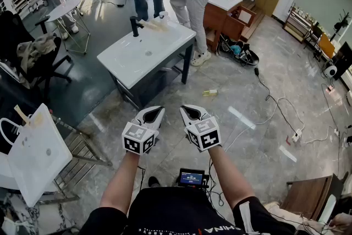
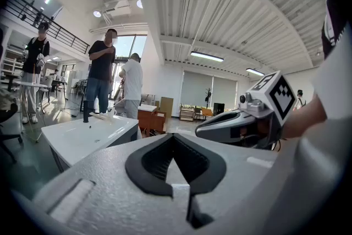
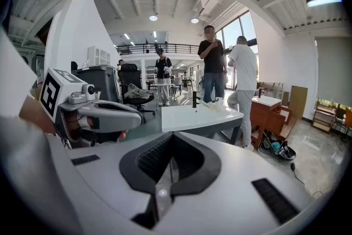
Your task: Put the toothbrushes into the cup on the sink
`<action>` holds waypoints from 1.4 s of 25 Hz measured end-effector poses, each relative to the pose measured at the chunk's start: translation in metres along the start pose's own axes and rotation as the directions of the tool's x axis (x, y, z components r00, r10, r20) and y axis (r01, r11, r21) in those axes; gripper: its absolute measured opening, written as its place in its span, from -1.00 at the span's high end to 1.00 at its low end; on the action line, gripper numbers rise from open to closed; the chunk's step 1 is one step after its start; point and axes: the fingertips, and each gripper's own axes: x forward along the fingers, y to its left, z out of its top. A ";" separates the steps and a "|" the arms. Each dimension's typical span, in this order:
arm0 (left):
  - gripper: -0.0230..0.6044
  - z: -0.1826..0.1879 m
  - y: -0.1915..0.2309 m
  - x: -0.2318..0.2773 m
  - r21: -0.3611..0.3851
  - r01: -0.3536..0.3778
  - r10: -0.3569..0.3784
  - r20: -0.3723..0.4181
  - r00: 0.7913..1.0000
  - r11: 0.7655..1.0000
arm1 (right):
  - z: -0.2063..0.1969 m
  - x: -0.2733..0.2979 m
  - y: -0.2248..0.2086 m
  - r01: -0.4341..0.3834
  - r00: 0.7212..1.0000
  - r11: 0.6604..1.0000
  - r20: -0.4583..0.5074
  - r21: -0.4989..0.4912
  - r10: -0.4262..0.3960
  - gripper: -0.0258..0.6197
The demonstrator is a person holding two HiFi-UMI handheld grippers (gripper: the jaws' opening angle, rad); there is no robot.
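White ceramic comes first: the sink (image 1: 165, 41) sits on a dark cabinet, ahead of the left claw (image 1: 155, 111) and off to its left, well apart from it. A black tap (image 1: 135, 26) rises at the sink's far edge. Just right of the tap lie pale, slim things that I take for the toothbrushes (image 1: 151, 25). Beyond them a small white shape at the far corner may be the cup (image 1: 163, 15), though all of this is too small to be sure of.

The left claw's own view shows its dark pads meeting at the tip with nothing between them, so it is closed and empty. The sink (image 2: 82, 135) lies far ahead on its left. Just beside it, the right claw (image 1: 190, 110) is pressed fully together and also carries nothing. From its view the sink (image 3: 198, 118) stands straight ahead, again well apart. Both claws point slightly downward over bare marble floor.

Ahead and right of the right claw a yellowish bottle (image 1: 210, 93) lies on the floor. Farther right a black cable (image 1: 269, 99) trails across the tiles.

By my reading the task has not begun. No brush is gripped, none shows in the cup, and the walk to the sink, each pick-up and each drop all remain.
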 end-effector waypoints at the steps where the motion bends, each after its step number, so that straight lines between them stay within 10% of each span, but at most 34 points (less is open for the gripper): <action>1: 0.92 0.000 0.000 0.000 0.001 0.000 0.000 -0.001 1.000 1.000 | 0.000 0.000 0.000 0.001 1.000 1.000 0.000 -0.002 -0.001 0.90; 35: 0.92 -0.007 -0.013 0.075 -0.011 -0.033 0.032 -0.038 0.999 0.999 | -0.019 -0.007 -0.092 0.001 1.000 0.999 -0.002 0.041 -0.001 0.89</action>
